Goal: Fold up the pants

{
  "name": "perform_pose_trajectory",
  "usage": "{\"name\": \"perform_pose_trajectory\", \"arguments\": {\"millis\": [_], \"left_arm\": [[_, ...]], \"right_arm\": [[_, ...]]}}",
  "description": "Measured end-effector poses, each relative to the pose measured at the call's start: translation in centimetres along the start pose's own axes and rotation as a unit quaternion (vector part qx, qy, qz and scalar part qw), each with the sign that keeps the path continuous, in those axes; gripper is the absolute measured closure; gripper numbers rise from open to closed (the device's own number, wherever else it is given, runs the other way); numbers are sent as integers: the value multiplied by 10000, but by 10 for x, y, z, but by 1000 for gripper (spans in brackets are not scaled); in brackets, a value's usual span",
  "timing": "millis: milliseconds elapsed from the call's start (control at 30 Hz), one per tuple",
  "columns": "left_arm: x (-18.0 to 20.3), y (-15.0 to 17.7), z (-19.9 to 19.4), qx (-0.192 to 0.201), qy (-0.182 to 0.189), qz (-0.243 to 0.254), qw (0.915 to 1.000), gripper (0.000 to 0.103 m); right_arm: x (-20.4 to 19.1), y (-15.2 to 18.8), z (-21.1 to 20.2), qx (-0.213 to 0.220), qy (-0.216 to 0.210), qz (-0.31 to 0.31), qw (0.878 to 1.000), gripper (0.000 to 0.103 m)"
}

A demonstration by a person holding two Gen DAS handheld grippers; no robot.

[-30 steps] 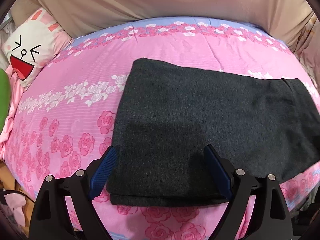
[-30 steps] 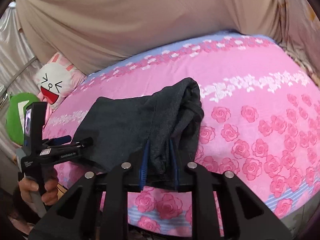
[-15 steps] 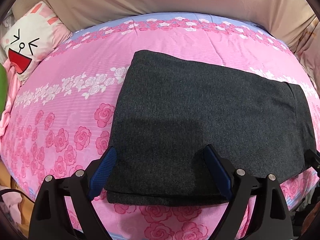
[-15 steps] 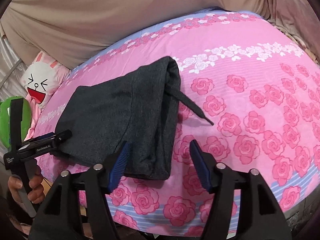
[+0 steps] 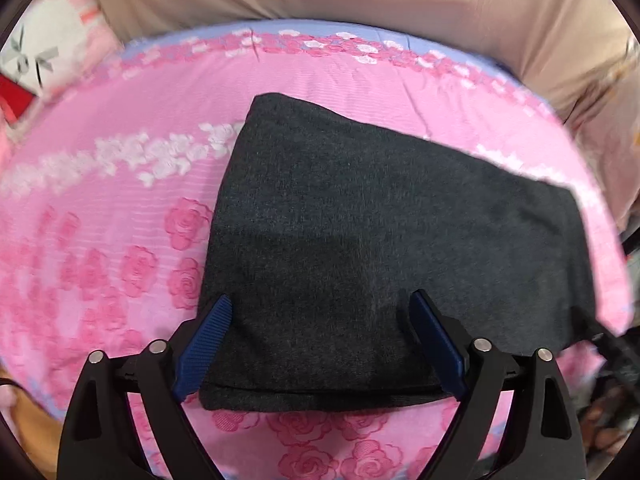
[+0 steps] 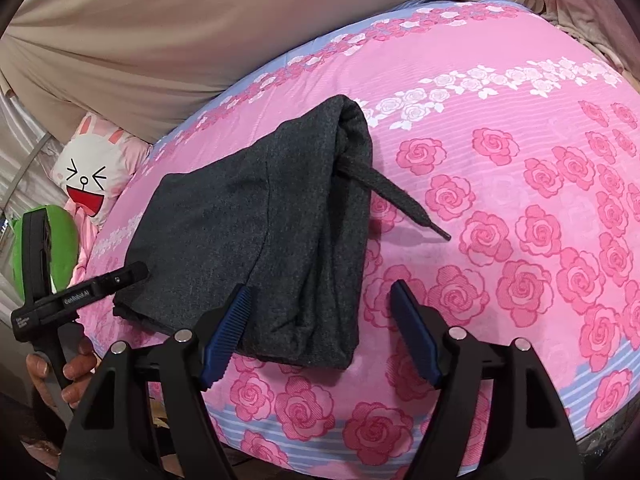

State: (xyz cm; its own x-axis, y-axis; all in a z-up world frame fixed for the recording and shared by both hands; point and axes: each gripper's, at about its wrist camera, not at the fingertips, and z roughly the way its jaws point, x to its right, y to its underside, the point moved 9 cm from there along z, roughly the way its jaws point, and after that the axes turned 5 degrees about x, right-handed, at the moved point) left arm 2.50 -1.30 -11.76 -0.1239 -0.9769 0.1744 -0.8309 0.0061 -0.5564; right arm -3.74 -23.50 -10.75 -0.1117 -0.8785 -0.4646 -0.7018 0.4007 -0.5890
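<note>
The dark grey pants [image 5: 376, 248] lie folded in a flat stack on the pink rose bedsheet [image 5: 120, 208]. My left gripper [image 5: 320, 344] is open and empty, its blue pads spread over the near edge of the stack. In the right wrist view the pants [image 6: 248, 232] lie left of centre, with a drawstring [image 6: 400, 204] trailing onto the sheet. My right gripper [image 6: 320, 332] is open and empty, just in front of the pants' near right corner. The left gripper [image 6: 76, 292] also shows at the far left, held in a hand.
A white rabbit cushion [image 6: 92, 168] and a green plush [image 6: 60, 248] lie at the left end of the bed. A beige cloth [image 6: 200, 24] hangs behind the bed. The bed's front edge [image 6: 360, 440] runs just below my right gripper.
My right gripper has let go of the pants, opened, and drawn back; the pants now lie flat. The left gripper has stayed open and shifted slightly.
</note>
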Motion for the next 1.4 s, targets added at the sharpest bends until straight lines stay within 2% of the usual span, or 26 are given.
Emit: {"name": "perform_pose_trajectory", "arguments": {"millis": [100, 200, 400, 467, 567, 633, 700, 733, 767, 833, 933, 1033, 1067, 1100, 1133, 1167, 1200, 1267, 1400], "left_arm": [[-7, -4, 0, -127, 634, -403, 9971, 11], [-9, -6, 2, -234, 898, -612, 9938, 11], [-7, -15, 9, -159, 742, -677, 9948, 11], [-11, -24, 3, -63, 832, -701, 9940, 11], [-44, -35, -6, 136, 456, -765, 9959, 11], [-59, -32, -1, -69, 796, -1005, 9917, 11], [-61, -20, 12, -446, 1350, -1302, 9812, 11], [-58, -16, 16, -495, 1474, -1332, 9788, 12], [-56, -17, 14, -371, 1448, -1234, 9810, 12], [-35, -16, 19, -500, 1700, -987, 9792, 12], [-21, -21, 28, -326, 1485, -730, 9857, 12], [-17, -29, 32, -238, 1612, -851, 9830, 12], [-16, -34, 35, -221, 1657, -912, 9817, 14], [-17, -36, 37, -196, 1626, -946, 9820, 31], [-19, -37, 38, -190, 1520, -955, 9836, 48], [-26, -37, 39, -243, 1249, -1039, 9864, 74], [-32, -37, 37, -259, 1152, -1116, 9867, 91], [-35, -36, 21, -261, 1463, -1319, 9801, 91], [-27, -19, -20, -294, 1563, -1036, 9818, 92]], "right_arm": [[0, -2, 2, -10, -237, 106, 9997, 27], [-8, -5, 9, 21, -343, 70, 9994, 18], [-28, -15, 31, 77, -370, -125, 9992, 17], [-31, -18, 34, 62, -354, -61, 9993, 17], [-30, -11, 27, -38, -484, -23, 9988, 18], [-28, -5, 21, -104, -632, 23, 9979, 18], [-26, 0, 15, -184, -764, 97, 9969, 19], [-25, 0, 14, -205, -801, 148, 9965, 20], [-25, 0, 14, -208, -843, 206, 9960, 20], [-25, -2, 15, -185, -926, 359, 9949, 20], [-27, -10, 22, -90, -1019, 471, 9936, 20], [-32, -21, 33, 49, -1064, 551, 9928, 20], [-33, -23, 36, 74, -1041, 563, 9929, 23], [-33, -25, 39, 81, -962, 564, 9937, 37], [-31, -27, 42, 79, -779, 551, 9954, 64], [-29, -28, 43, 50, -712, 569, 9958, 69], [-29, -28, 42, 47, -770, 618, 9951, 71], [-32, -27, 31, 76, -792, 569, 9952, 72], [-46, -13, -4, 56, -921, 355, 9951, 73]]}}
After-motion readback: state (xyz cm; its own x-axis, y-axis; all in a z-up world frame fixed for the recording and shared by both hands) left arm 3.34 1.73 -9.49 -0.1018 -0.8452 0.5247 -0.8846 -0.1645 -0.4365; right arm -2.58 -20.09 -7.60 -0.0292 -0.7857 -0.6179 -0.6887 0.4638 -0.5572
